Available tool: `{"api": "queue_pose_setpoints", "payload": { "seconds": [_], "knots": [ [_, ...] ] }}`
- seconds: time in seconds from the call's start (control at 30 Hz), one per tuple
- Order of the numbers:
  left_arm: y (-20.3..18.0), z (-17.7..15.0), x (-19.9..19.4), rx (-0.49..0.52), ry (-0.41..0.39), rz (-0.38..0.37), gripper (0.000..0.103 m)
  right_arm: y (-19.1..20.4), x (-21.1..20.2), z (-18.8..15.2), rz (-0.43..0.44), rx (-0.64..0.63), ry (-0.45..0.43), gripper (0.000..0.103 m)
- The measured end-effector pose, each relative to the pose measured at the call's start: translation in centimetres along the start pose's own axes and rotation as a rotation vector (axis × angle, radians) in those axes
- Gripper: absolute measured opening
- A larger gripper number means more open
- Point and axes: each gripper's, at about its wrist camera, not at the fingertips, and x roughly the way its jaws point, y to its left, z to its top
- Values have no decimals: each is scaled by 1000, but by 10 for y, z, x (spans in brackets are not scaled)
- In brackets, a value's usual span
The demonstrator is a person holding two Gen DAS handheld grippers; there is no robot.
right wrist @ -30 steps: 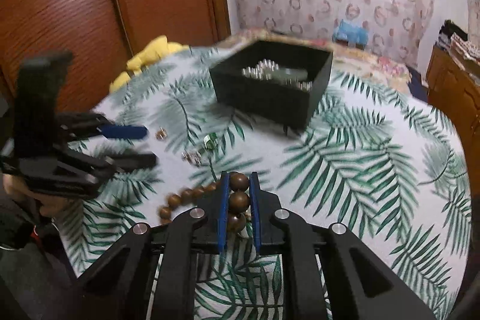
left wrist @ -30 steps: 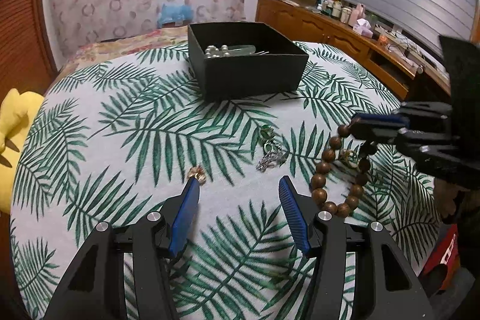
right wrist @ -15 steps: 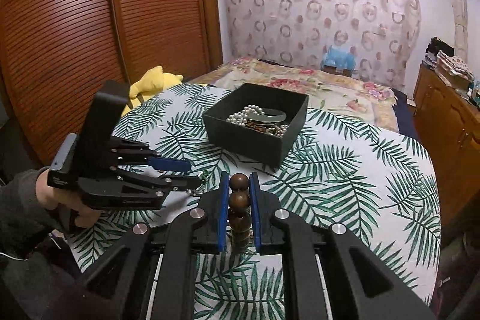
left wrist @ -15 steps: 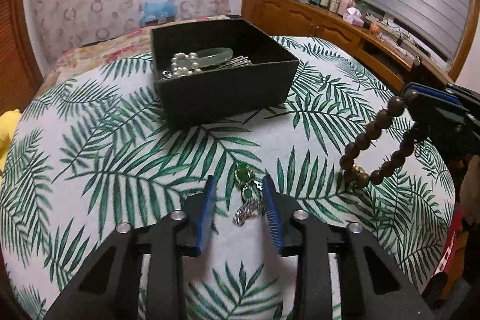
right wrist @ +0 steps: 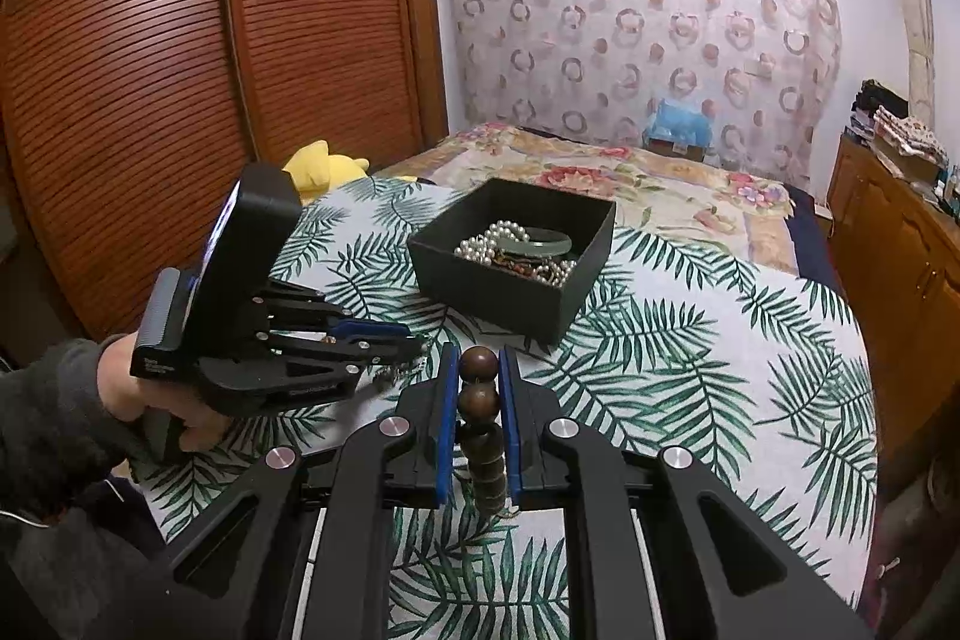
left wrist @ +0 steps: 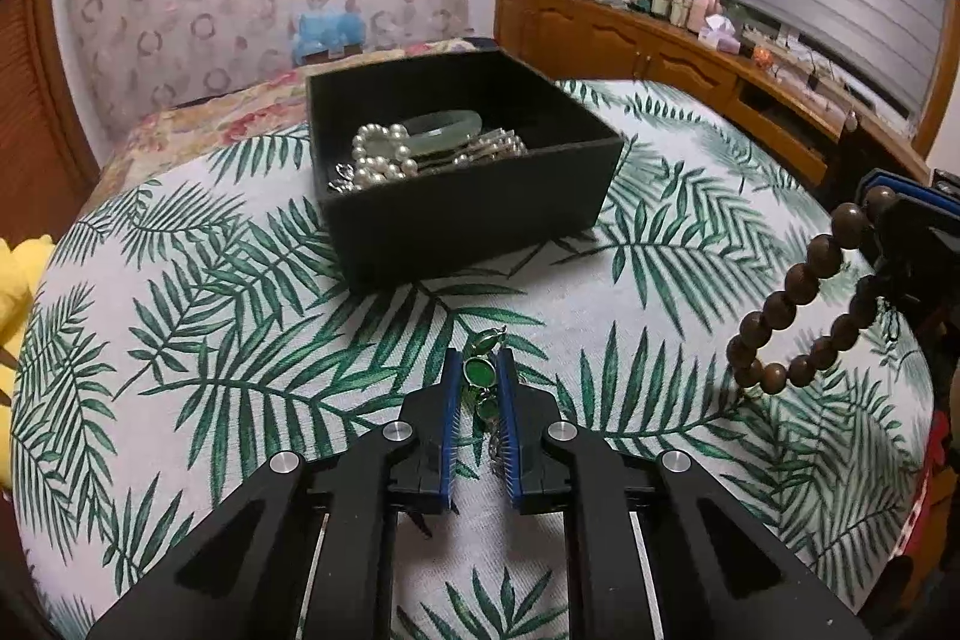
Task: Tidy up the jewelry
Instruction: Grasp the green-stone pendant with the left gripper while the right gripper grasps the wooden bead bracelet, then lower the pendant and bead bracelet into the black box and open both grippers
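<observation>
While pearls (left wrist: pixel 384 154) and a bangle (left wrist: pixel 444 124) are already lying in the far box (left wrist: pixel 468 214), the right gripper (right wrist: pixel 478 388) is pinching the bead bracelet (left wrist: pixel 798 304) aloft, and the left gripper (left wrist: pixel 478 388) is closing on the green earrings (left wrist: pixel 480 373) on the near cloth (left wrist: pixel 240 316); both pieces are awaiting boxing.

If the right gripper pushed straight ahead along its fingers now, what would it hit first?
Probably the near corner of the black box, though depth is unclear; the right gripper, shut on the wooden bead bracelet, points about there.

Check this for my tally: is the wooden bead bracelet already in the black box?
No, the bracelet hangs from the right gripper, clear of the box.
</observation>
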Motion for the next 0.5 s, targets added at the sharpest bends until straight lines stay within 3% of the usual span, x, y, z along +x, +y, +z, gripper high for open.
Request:
{"api": "queue_pose_setpoints", "payload": {
  "seconds": [0.5],
  "knots": [
    [5,32,-57,-8,-157,1,11,-9,12,44,-27,-28,-31,15]
  ]
}}
